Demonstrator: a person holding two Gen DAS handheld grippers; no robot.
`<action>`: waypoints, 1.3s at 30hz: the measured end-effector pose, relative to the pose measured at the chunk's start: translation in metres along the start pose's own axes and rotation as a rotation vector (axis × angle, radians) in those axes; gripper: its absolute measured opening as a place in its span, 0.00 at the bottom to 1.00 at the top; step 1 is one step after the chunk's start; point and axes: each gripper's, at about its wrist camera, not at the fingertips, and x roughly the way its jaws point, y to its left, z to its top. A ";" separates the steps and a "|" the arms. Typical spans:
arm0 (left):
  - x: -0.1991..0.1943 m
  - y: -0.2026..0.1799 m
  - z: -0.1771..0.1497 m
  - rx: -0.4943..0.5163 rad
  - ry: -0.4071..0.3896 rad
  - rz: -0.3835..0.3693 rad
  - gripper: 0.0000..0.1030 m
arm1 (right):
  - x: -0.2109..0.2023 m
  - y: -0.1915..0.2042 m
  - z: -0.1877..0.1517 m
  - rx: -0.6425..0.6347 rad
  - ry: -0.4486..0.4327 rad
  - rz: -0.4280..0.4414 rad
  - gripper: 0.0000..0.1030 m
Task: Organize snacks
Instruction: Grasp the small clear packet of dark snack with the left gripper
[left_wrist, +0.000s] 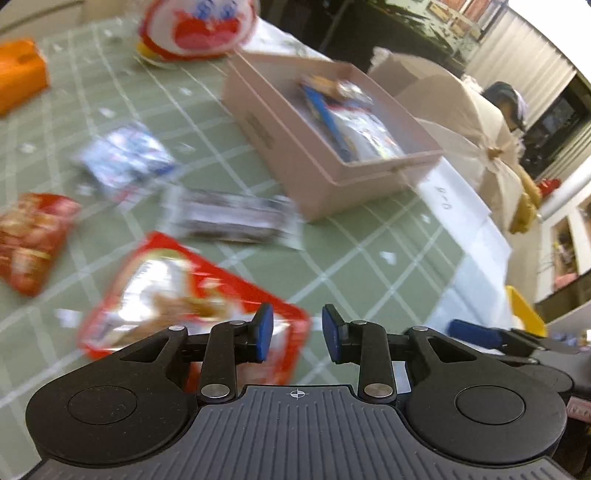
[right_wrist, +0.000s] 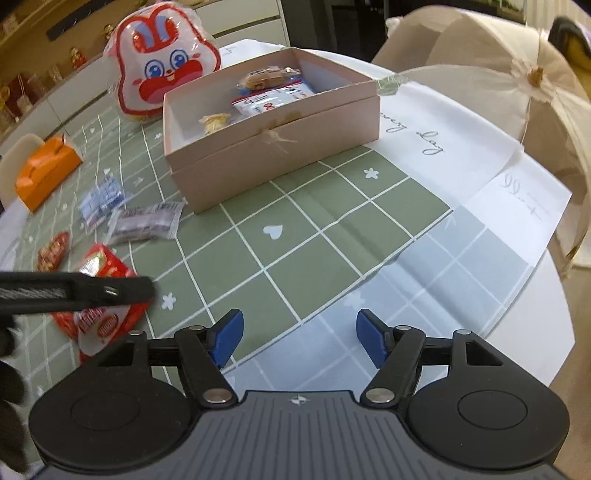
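My left gripper (left_wrist: 297, 332) is open, a narrow gap between its blue pads and nothing in it. It hovers just above a large red snack packet (left_wrist: 166, 288), whose corner lies under the left pad. Beyond it lie a silvery dark packet (left_wrist: 229, 218), a blue-white packet (left_wrist: 125, 158) and a small red packet (left_wrist: 33, 236). The pink box (left_wrist: 332, 173) holds several snacks (left_wrist: 354, 122). My right gripper (right_wrist: 299, 338) stands open and wider over bare green cloth, with the pink box (right_wrist: 277, 147) ahead and the red packet (right_wrist: 107, 321) to its left.
A rabbit-faced bag (right_wrist: 162, 70) stands behind the box, and an orange carton (right_wrist: 46, 168) sits far left. A cream parasol (right_wrist: 517, 74) lies past the table's right side. The round white table edge (right_wrist: 554, 314) curves close on the right. The left view is motion-blurred.
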 end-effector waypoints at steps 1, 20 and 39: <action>-0.009 0.007 -0.001 -0.005 -0.013 0.016 0.32 | 0.000 0.002 0.000 -0.005 0.001 -0.008 0.68; -0.013 0.030 -0.020 -0.128 -0.024 0.011 0.33 | 0.005 0.016 -0.007 -0.083 -0.009 -0.038 0.82; 0.036 0.020 0.070 0.067 -0.127 0.161 0.29 | -0.013 -0.055 -0.016 0.106 -0.062 -0.104 0.81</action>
